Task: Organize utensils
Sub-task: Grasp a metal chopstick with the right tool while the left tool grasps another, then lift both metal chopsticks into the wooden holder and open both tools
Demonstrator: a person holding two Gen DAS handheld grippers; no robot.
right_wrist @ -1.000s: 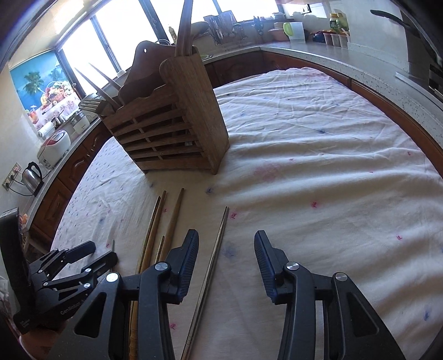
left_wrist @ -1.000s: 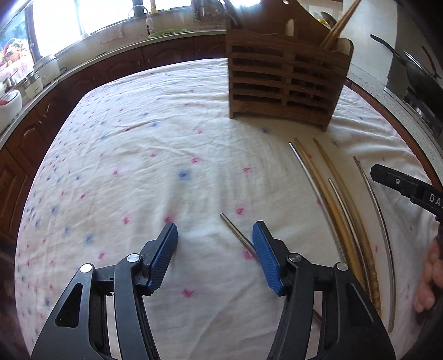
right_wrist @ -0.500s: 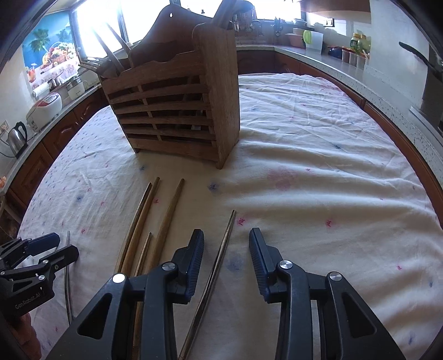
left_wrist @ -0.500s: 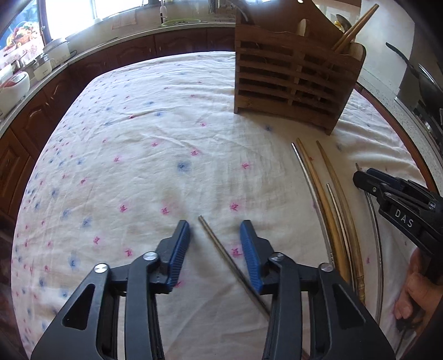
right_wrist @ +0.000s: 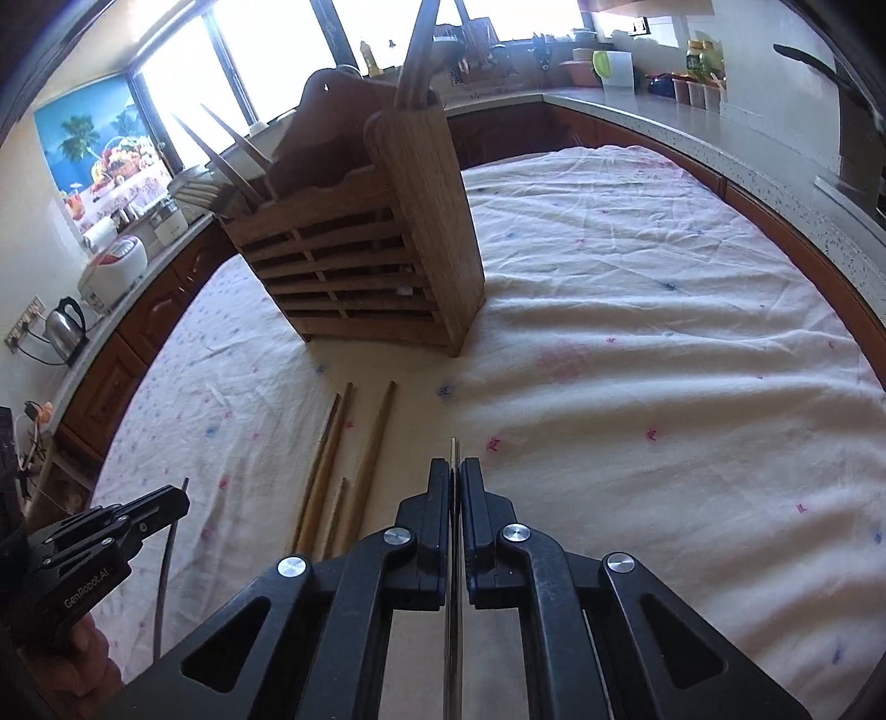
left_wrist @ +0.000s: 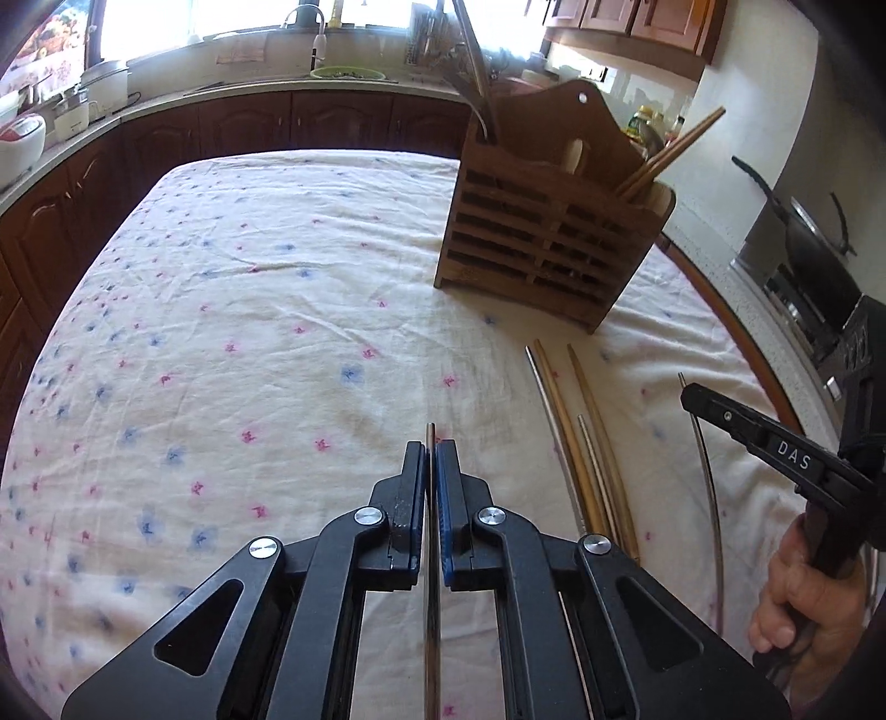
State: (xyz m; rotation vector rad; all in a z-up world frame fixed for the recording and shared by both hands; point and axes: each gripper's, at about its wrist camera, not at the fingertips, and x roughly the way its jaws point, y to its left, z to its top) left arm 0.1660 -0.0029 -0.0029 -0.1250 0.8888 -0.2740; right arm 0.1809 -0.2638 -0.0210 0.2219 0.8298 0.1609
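We have each claw, left [left_wrist: 431, 462] and right [right_wrist: 454, 481], pinching 1 chopstick [left_wrist: 430, 437] near its tip, ready for the wooden holder [left_wrist: 545, 243].

A home kitchen is being shown. A long countertop [right_wrist: 637, 119] is being carried round the room over dark wooden cabinet doors [left_wrist: 243, 124], with a tap [left_wrist: 310, 25] standing under a bright window [right_wrist: 266, 61]. A kettle [right_wrist: 66, 327] and a white rice cooker [right_wrist: 113, 266] are being kept on the counter, a pan [left_wrist: 814, 232] is sitting on a stove, and a wooden cutlery holder [left_wrist: 548, 221] is standing on a table being covered by a flowered cloth [left_wrist: 221, 332]. Jars and bottles [right_wrist: 700, 66] are being stored along the far counter.
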